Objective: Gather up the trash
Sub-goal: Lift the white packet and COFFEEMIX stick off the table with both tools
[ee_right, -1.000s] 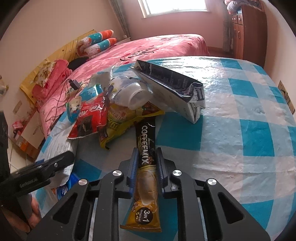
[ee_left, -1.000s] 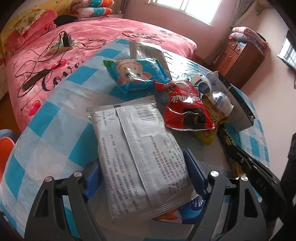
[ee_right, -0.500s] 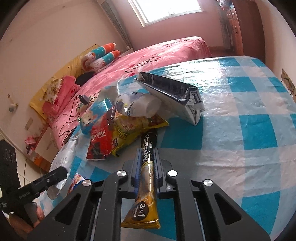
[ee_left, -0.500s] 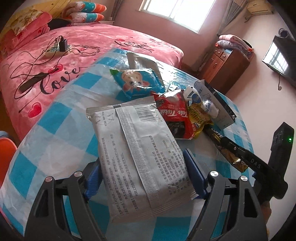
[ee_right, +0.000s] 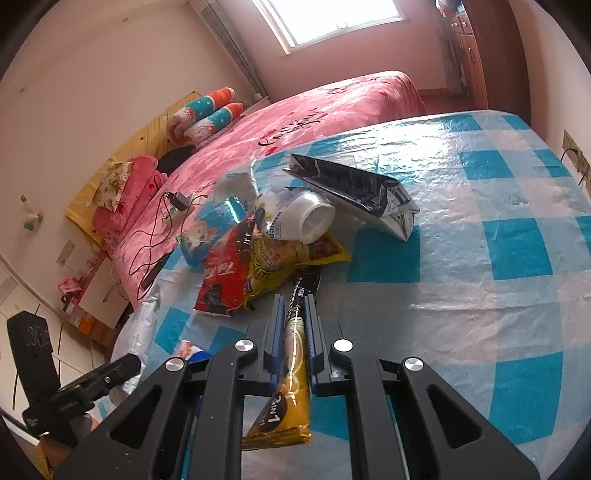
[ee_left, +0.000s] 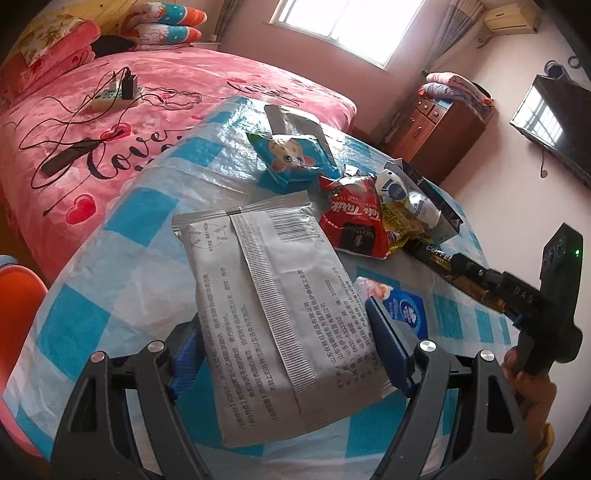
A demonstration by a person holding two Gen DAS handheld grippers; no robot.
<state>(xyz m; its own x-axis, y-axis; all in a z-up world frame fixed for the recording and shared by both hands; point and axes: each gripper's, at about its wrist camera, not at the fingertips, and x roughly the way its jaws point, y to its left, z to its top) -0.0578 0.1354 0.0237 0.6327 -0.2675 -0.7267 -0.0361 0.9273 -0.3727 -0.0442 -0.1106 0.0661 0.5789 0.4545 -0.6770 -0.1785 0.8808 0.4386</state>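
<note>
1. pink walls, a bright window [ee_left: 343, 33] and a bed [ee_left: 155, 99] under a pink cover with hearts stand behind a round table [ee_right: 480, 229] wearing a blue and white checked plastic cloth.
2. left gripper [ee_left: 286, 332] has its blue pads set wide and pressing the two long edges of a large silver packet [ee_left: 266, 291], printed side up; the packet is lifted off the cloth and juts out ahead of the fingers.
3. under the silver packet's right edge a small blue and white packet [ee_left: 402, 310] lies flat on the cloth, near the table's near edge.
4. right gripper [ee_right: 295, 332] is pinched tight on a long black and yellow coffee mix sachet [ee_right: 291, 369], which is squeezed narrow between the pads; its yellow "3in1" end hangs out behind the pads, and its black end points towards the heap.
5. around the middle of the table sits a heap of trash: a red crumpled wrapper [ee_right: 225, 277], a yellow wrapper [ee_right: 280, 266] tucked just beside it, a white plastic cup [ee_right: 295, 218] on its side on top, and a dark folded bag [ee_right: 354, 188] tented behind.
6. a blue snack bag with a cartoon face [ee_left: 291, 155] lies towards the table's far edge, part way over a flat silver wrapper [ee_left: 291, 122].
7. on the bed lie a charger block [ee_left: 129, 83] and tangled black cables.
8. a brown cabinet [ee_left: 436, 129] stands past the table's far edge.
</note>
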